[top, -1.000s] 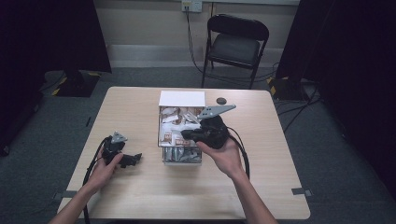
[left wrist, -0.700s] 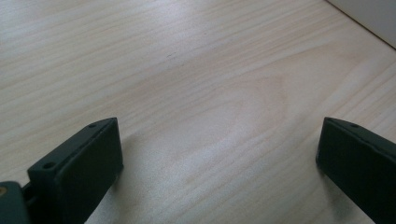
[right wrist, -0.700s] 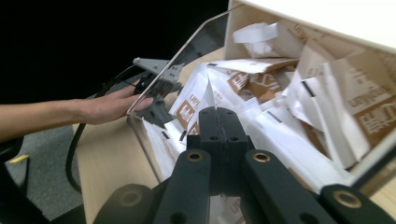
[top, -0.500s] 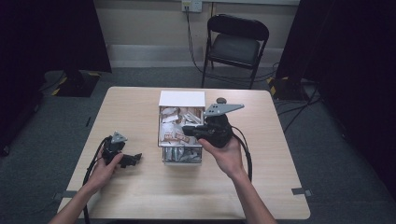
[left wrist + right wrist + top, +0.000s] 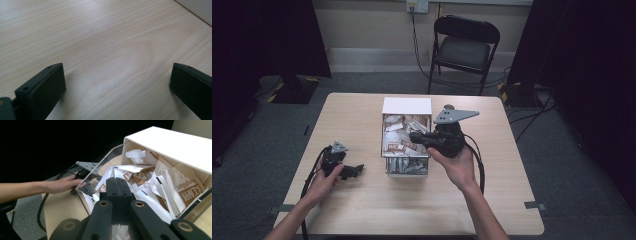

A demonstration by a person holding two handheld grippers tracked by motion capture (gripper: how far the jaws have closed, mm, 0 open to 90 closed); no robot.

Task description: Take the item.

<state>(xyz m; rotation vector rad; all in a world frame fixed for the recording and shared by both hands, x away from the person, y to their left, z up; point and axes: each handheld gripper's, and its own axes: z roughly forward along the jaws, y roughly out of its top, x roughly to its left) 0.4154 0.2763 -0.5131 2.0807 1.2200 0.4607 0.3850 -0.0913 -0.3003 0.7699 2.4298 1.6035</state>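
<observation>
Black folding chair [image 5: 466, 47] (empty) on grey carpet [image 5: 362, 82]

Packet [image 5: 185, 187] print too blurred

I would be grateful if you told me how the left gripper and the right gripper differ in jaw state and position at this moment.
The left gripper has its jaws wide apart; the right gripper has its jaws pressed together. The left gripper sits low over the bare wooden table, while the right gripper is held above the clear box of paper packets. Both are black and hand-held.
</observation>
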